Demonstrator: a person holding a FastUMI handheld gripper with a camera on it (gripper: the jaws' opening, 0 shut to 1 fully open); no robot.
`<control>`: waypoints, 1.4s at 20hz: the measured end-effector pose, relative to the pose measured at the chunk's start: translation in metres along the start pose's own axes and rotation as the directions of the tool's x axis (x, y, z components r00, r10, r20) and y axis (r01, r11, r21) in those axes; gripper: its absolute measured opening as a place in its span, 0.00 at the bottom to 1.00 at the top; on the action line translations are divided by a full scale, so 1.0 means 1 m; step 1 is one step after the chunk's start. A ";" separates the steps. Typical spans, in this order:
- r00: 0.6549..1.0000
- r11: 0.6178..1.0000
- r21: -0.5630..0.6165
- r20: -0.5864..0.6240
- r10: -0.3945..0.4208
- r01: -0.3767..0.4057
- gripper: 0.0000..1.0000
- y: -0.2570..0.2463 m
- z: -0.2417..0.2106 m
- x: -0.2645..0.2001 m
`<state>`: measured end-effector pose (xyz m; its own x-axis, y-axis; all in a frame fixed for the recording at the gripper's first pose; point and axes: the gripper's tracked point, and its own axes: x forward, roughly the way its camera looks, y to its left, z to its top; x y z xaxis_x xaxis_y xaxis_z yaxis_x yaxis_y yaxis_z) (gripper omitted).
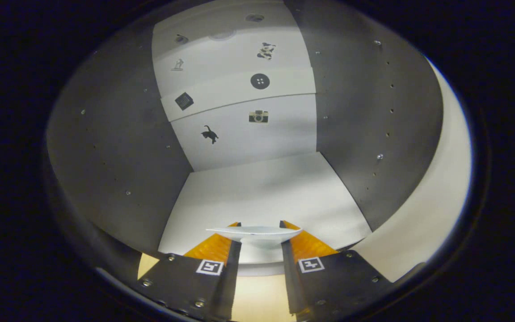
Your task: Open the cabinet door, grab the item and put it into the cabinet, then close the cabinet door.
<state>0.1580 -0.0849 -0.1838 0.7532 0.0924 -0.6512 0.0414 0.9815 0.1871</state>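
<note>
Looking straight into the open cabinet: dark side walls left and right, pale floor panel running back to a pale rear wall. Rear wall dotted with small stickers, among them a cat, a camera, a round button and a dark square. Pale door swung wide at the right, just beyond the right side wall. Gripper at the cabinet's near edge, fingers partly closed, with a shallow white dish held between them, both tips pressing on its sides. Dish level, rim spreading slightly over both fingertips, hanging just above the near part of the cabinet floor. Strip of tan worktop visible below, between the fingers.
</note>
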 end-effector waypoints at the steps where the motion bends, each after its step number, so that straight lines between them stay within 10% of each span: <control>1: 1.000 1.000 -0.009 -0.010 -0.004 0.004 0.46 0.000 0.001 0.002; 22: 0.998 0.999 -0.037 -0.059 -0.028 0.025 0.52 0.010 0.010 0.037; 28: 1.000 0.999 -0.041 0.011 0.013 -0.012 0.76 0.020 0.021 0.033</control>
<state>0.1975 -0.0653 -0.1856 0.7607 0.1033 -0.6408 0.0053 0.9862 0.1652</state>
